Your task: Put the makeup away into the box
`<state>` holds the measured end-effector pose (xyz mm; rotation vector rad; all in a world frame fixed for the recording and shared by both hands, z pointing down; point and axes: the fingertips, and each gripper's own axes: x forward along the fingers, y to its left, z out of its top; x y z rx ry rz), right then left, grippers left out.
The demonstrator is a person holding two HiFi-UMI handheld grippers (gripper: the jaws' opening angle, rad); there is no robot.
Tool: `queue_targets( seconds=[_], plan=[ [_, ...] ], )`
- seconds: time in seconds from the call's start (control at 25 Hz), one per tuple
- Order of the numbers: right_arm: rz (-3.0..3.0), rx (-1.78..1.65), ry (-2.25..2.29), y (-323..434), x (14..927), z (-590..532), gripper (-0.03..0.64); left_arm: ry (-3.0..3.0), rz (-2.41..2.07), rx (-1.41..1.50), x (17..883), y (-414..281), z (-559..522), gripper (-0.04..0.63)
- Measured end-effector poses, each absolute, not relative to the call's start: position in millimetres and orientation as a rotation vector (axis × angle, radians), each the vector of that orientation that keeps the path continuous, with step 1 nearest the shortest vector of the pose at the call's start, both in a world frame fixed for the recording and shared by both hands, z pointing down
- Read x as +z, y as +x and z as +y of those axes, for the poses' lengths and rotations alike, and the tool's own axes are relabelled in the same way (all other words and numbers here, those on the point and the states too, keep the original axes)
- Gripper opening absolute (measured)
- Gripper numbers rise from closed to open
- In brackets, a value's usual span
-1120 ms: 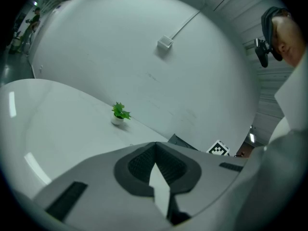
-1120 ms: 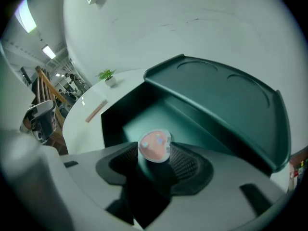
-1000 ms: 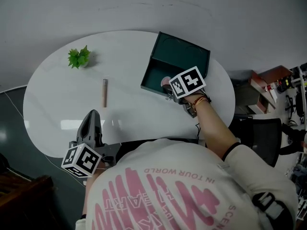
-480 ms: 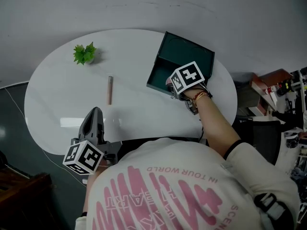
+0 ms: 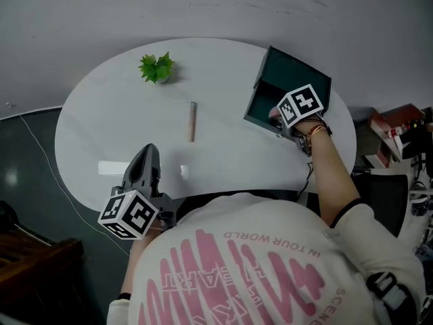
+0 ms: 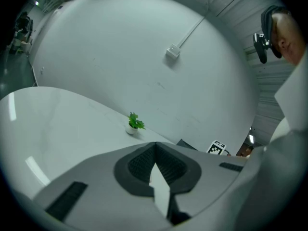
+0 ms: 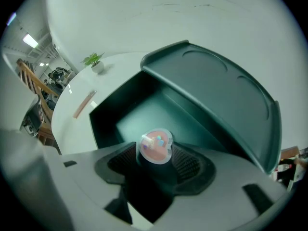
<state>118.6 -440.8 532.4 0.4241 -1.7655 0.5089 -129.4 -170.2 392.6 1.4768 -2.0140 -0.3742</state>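
one white table (image 5: 115, 134), one dark green box (image 5: 260, 104), one green plant (image 5: 156, 68), one pink stick (image 5: 192, 121), one round pink compact (image 7: 155, 147), two grippers: left gripper (image 5: 149, 150), right gripper (image 7: 156, 165), one person (image 5: 257, 269).

Left hand-held gripper (image 6: 155, 147): grey jaws shut together, dark ribbed pads meeting, nothing between. White surface (image 6: 57, 124): beyond the jaws. Small green plant (image 6: 134, 123): white pot, far on the surface. Wall box (image 6: 173, 52): far wall, cable running up-right. Pale sleeve (image 6: 284, 177): near right.

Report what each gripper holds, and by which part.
Right gripper: pink compact, pinched by its opposite edges over the open green box, its jaws just opening. Left gripper: nothing, jaws shut.
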Motion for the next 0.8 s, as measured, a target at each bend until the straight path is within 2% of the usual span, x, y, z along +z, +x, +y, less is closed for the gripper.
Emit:
queue_targets(
  seconds=[0.2,0.4,0.56,0.8],
  plan=[
    [-1.880,0.513,0.520,92.0,490.8,-443.1,0.255,1.514,-1.993,-0.395,394.1,-154.4,-158.5,0.002],
    [-2.172,0.525,0.493,1.3,432.8,-398.4,0.270,1.531,-1.997,-0.405,396.6,-177.9,-147.0,0.002],
    [-2.181,0.605,0.271,-66.6,466.8,-319.8,0.281,1.542,-1.984,-0.417,399.5,-185.7,-142.4,0.002],
    [-2.096,0.506,0.362,-101.6,520.3,-281.2,0.281,1.503,-1.965,-0.407,409.6,-196.0,-125.4,0.002]
  ],
)
